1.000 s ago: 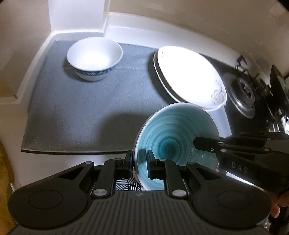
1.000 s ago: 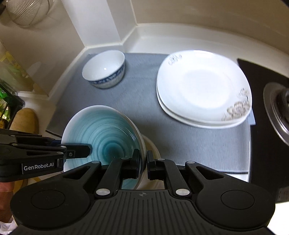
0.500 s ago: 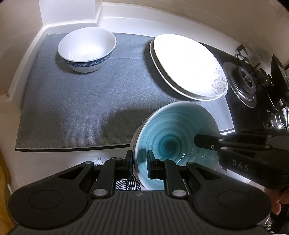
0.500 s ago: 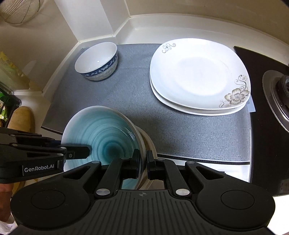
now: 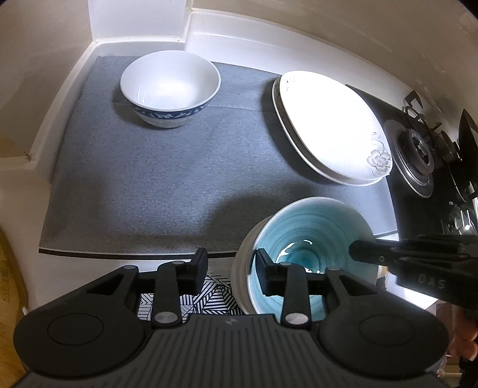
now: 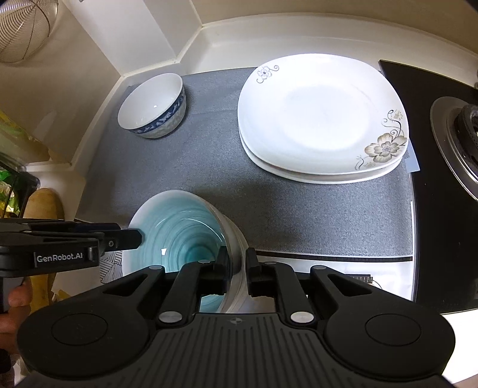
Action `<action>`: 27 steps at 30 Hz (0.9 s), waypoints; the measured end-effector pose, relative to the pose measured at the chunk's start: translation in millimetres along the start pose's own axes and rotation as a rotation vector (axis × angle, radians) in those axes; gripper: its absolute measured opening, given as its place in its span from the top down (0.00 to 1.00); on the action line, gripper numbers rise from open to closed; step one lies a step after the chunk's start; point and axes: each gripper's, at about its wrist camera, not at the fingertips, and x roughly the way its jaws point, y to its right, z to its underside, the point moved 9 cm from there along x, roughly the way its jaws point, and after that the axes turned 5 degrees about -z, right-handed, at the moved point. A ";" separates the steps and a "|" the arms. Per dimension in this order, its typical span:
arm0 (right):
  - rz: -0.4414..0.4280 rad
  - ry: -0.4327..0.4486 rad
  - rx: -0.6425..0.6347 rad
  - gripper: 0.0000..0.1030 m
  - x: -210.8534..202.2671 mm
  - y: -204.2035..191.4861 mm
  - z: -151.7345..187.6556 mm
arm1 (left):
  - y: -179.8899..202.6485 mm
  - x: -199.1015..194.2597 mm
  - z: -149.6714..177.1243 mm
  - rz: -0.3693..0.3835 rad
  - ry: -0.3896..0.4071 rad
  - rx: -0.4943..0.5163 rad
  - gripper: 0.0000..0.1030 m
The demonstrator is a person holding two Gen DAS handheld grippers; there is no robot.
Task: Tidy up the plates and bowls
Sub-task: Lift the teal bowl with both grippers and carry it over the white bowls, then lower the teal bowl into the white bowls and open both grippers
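Observation:
A teal-glazed bowl hangs over the front edge of the grey mat; it also shows in the right wrist view. My left gripper is open, its fingers astride the bowl's left rim without clamping it. My right gripper is shut on the bowl's right rim. A white bowl with a blue band stands at the mat's far left. Two stacked white floral plates lie at the far right.
A black gas hob with a burner borders the mat on the right. White backsplash walls close the back. A wire strainer hangs at upper left. A black-and-white patterned surface lies below the left gripper.
My left gripper has opened and let go of the teal bowl's rim. The right gripper still clamps the bowl, which has come slightly forward over the mat's edge.

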 end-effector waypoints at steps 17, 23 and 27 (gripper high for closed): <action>-0.128 -0.007 0.116 0.90 7.9 16.2 1.3 | 0.1 0.0 -4.0 -0.004 0.006 -0.003 0.42; -0.100 -0.012 0.085 0.88 6.1 12.3 0.0 | -0.2 -3.1 -5.9 -0.006 0.023 -0.004 0.22; -0.070 0.017 0.046 0.74 -4.7 7.8 -5.0 | -1.9 -7.4 -8.1 0.000 0.045 -0.017 0.15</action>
